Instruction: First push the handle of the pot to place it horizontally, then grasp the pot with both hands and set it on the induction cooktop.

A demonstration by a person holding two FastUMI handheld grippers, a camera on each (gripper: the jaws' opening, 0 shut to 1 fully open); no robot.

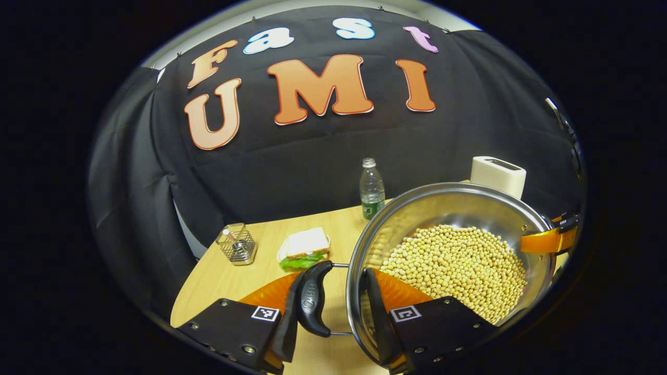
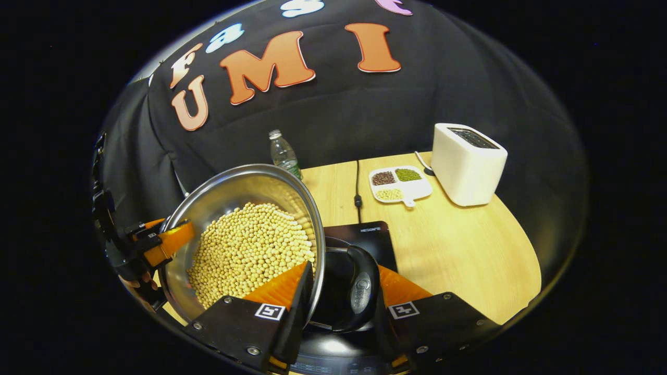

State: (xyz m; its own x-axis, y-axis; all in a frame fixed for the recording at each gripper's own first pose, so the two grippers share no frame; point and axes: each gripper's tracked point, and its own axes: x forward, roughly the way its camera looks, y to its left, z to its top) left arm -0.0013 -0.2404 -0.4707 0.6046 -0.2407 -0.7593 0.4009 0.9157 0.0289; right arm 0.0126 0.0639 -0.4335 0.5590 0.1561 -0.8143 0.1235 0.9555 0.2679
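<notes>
Pot [image 1: 458, 208]: polished metal, mirror-smooth inside, with glossy black plastic handles [image 1: 312, 299]. Beans [image 1: 458, 265]: matt, pebbly. Table [image 2: 458, 245]: smooth pale wood grain with a soft sheen. Cooktop [image 2: 359, 237]: glossy black glass. Toaster [image 2: 466, 164]: matt white plastic. Bottle [image 1: 371, 187]: clear plastic. Basket [image 1: 237, 244]: shiny wire mesh. Wall [image 1: 312, 156]: matt black cloth.

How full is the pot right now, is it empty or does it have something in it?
Not empty. The pot holds a heap of pale round beans covering its bottom, well below the rim.
</notes>
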